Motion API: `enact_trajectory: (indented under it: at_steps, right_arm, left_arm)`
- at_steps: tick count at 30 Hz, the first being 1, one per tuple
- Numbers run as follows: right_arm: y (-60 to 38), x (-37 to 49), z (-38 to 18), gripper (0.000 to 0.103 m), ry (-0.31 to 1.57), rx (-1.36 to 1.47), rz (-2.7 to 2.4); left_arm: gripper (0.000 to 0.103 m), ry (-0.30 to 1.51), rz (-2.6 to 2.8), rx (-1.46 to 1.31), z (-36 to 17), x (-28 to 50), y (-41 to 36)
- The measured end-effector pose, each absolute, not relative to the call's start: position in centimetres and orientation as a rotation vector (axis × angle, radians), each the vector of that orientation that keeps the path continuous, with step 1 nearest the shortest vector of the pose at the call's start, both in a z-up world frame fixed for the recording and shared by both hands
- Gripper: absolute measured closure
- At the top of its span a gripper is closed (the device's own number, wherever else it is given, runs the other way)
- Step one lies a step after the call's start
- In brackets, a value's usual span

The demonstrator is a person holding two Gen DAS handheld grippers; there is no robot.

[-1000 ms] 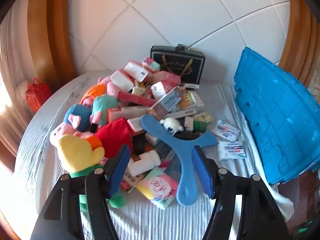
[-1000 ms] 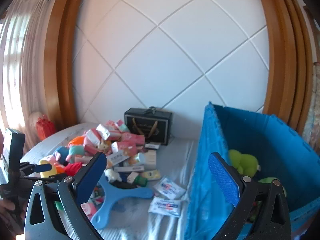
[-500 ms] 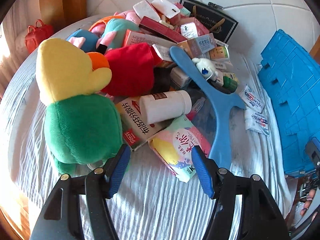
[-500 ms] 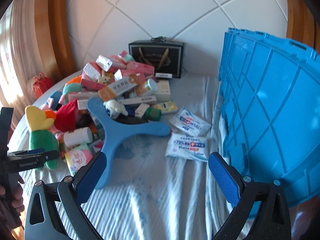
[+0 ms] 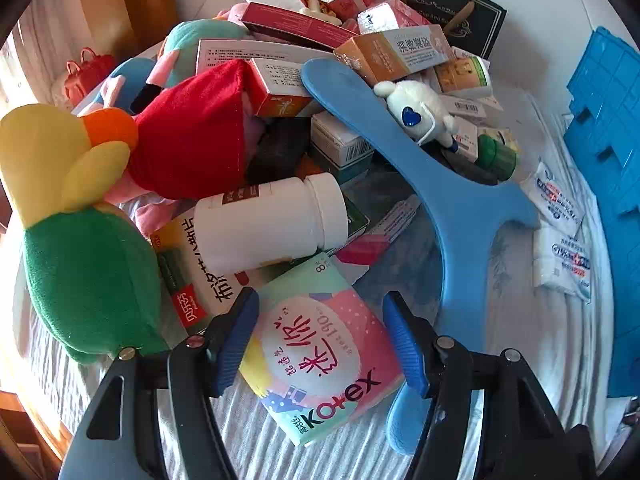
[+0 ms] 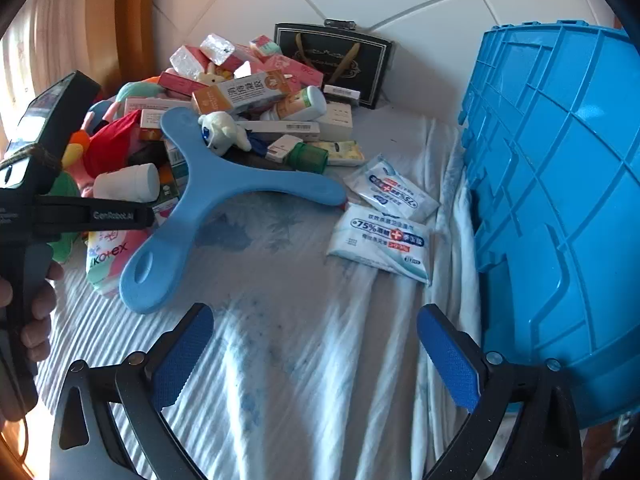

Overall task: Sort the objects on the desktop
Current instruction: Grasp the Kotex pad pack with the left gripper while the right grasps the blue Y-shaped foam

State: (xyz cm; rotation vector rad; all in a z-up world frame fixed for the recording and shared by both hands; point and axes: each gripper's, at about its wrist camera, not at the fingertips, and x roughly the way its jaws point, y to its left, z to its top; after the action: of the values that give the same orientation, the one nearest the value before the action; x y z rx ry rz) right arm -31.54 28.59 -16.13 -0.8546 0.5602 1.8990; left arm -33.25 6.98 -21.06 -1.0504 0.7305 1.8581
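A pink and mint Kotex pack (image 5: 320, 352) lies on the white cloth at the near edge of a heap of boxes and plush toys. My left gripper (image 5: 322, 340) is open. Its blue fingers stand on either side of the pack, and I see no pad pressing on it. Just beyond lie a white bottle (image 5: 272, 224) and a blue three-armed boomerang (image 5: 452, 200). My right gripper (image 6: 316, 360) is open and holds nothing, over bare cloth, with the boomerang (image 6: 224, 188) ahead on its left and two wipes packs (image 6: 384, 236) ahead on its right.
A blue crate (image 6: 560, 200) stands close on the right. A yellow and green plush (image 5: 80, 240) and a red plush (image 5: 192, 136) crowd the left. A black gift bag (image 6: 332, 60) leans on the tiled back wall. A hand (image 6: 36, 312) grips the left tool.
Both grippers have sunk and tipped down towards the cloth. The left one has closed in on the heap until its fingers flank the Kotex pack. Neither gripper's gap has changed.
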Motion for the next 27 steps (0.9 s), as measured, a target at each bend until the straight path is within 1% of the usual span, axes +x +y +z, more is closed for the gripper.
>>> enact_trajectory:
  at_steps: [2, 5, 8, 11, 13, 15, 16, 18, 21, 26, 27]
  right_arm:
    - [28.8, -31.4, -16.3, 0.000, 0.588, -0.847, 1.907]
    - [29.4, -31.3, -16.9, 0.000, 0.639, -0.848, 1.903]
    - [29.7, -31.3, -17.2, 0.000, 0.669, -0.841, 1.894]
    - [30.0, -31.5, -17.5, 0.000, 0.699, -0.840, 1.890]
    - [30.2, -31.7, -17.6, 0.000, 0.722, -0.838, 1.881]
    - [30.3, -31.9, -17.7, 0.000, 0.745, -0.838, 1.878]
    - [30.4, -32.1, -17.8, 0.000, 0.752, -0.839, 1.879]
    - [30.5, -32.7, -17.8, 0.000, 0.771, -0.852, 1.892]
    - [31.0, -33.8, -17.9, 0.000, 0.789, -0.857, 1.895]
    - [33.0, -36.4, -18.0, 0.000, 0.905, -0.855, 1.892]
    - [33.3, -37.1, -17.9, 0.006, 0.910, -0.853, 1.896]
  left_arm:
    - [0.038, 0.771, 1.851, -1.011, -21.3, -32.9, 6.4]
    - [0.036, 0.786, 1.823, -0.995, -21.2, -33.1, 4.4]
    - [0.034, 0.775, 1.817, -1.014, -21.2, -33.7, 2.2]
    - [0.033, 0.728, 1.810, -1.044, -21.3, -34.2, 1.4]
    - [0.027, 0.762, 1.818, -1.053, -21.8, -34.1, 2.2]
    - [0.027, 0.780, 1.798, -1.085, -22.8, -34.3, 2.9]
    - [0.028, 0.782, 1.767, -1.135, -23.5, -34.7, 3.0]
    - [0.033, 0.726, 1.728, -1.187, -23.7, -35.5, 2.3]
    - [0.035, 0.740, 1.739, -1.098, -22.5, -35.6, 1.1]
    - [0.035, 0.721, 1.767, -0.944, -19.1, -35.7, 0.2]
    - [0.035, 0.714, 1.775, -0.920, -18.4, -35.8, 0.1]
